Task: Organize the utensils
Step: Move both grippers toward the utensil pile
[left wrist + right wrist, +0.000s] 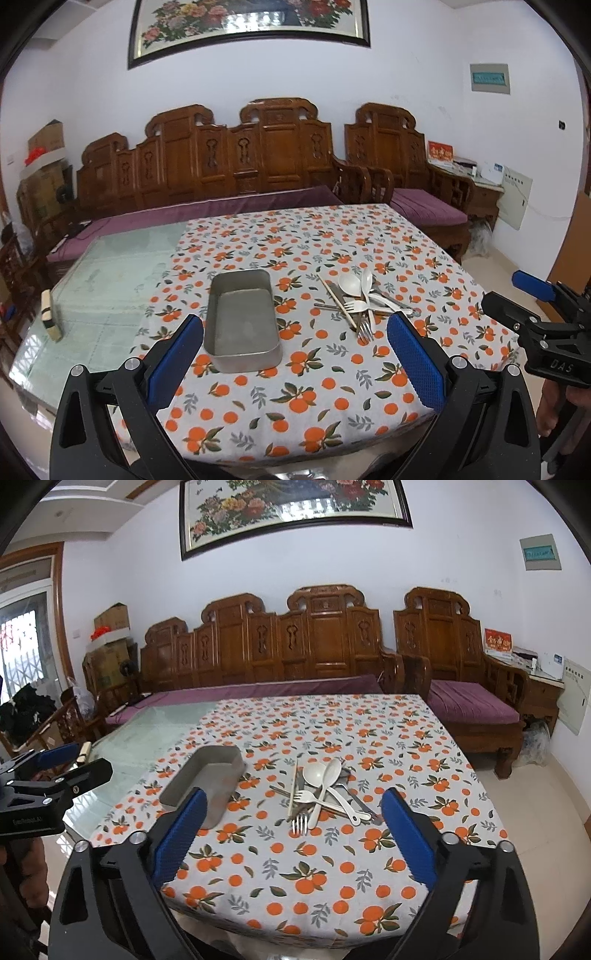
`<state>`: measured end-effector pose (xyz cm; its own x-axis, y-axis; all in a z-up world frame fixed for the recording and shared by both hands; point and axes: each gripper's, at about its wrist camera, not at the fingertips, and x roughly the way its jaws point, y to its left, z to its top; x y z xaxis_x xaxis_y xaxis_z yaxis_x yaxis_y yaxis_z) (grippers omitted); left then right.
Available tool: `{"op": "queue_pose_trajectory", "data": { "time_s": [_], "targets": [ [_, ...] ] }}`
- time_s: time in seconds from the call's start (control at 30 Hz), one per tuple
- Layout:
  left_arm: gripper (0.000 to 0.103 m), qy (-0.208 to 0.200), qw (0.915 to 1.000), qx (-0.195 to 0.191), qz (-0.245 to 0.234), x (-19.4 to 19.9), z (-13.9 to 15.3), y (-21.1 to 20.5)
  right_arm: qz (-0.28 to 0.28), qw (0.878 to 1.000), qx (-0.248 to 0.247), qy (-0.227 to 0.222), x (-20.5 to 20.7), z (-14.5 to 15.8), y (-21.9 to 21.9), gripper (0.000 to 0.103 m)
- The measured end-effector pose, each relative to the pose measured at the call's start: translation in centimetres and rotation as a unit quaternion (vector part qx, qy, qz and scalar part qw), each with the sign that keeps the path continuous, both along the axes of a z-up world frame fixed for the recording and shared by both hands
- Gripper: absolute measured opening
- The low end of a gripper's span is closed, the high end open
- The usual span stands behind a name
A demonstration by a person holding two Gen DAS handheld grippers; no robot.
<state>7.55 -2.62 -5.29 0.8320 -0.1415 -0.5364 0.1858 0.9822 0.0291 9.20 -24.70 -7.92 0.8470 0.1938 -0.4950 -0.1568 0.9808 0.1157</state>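
I find the utensil pile (325,794) at 12 o'clock of my right gripper (291,845), handles running mostly toward me; this hand is nearer. Its jaws are spread, empty. The left gripper (295,365), likewise spread, faces the metal tray (242,321). Orange-print tablecloth (295,878); carved wooden sofa (295,642) behind.

metal tray (242,321): grey, rectangular, rounded corners, empty, flat on orange-print cloth | utensil pile (360,301): white plastic spoons and fork, metal fork, wooden chopsticks, crossed in a heap, just right of tray, not touching it
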Motion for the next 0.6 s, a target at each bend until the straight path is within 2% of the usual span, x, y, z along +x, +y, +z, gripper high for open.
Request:
{"op": "queue_pose_trajectory", "data": {
  "time_s": [0.07,0.2,0.37,0.47,0.6],
  "targets": [
    [0.097,0.005,1.0000,0.001,-0.007,1.0,-0.6,-0.4,-0.005,1.000,-0.001,0.010,1.1,-0.8,-0.5,0.090],
    [0.097,0.021,0.9996,-0.001,-0.019,3.3,-2.1,-1.2,-0.012,1.000,-0.005,0.024,3.1,-2.2,-1.7,0.082],
    [0.097,0.042,0.9987,-0.001,-0.029,6.1,-4.0,-2.0,-0.011,0.999,-0.016,0.048,5.9,-4.1,-3.0,0.063],
    [0.097,0.057,0.9978,0.001,-0.034,7.8,-5.3,-2.5,-0.014,0.997,-0.019,0.068,7.6,-5.1,-3.7,0.058],
    [0.097,0.074,0.9964,-0.006,-0.040,9.5,-6.6,-3.0,0.004,0.996,-0.021,0.087,9.9,-5.9,-4.3,0.057]
  ]
}}
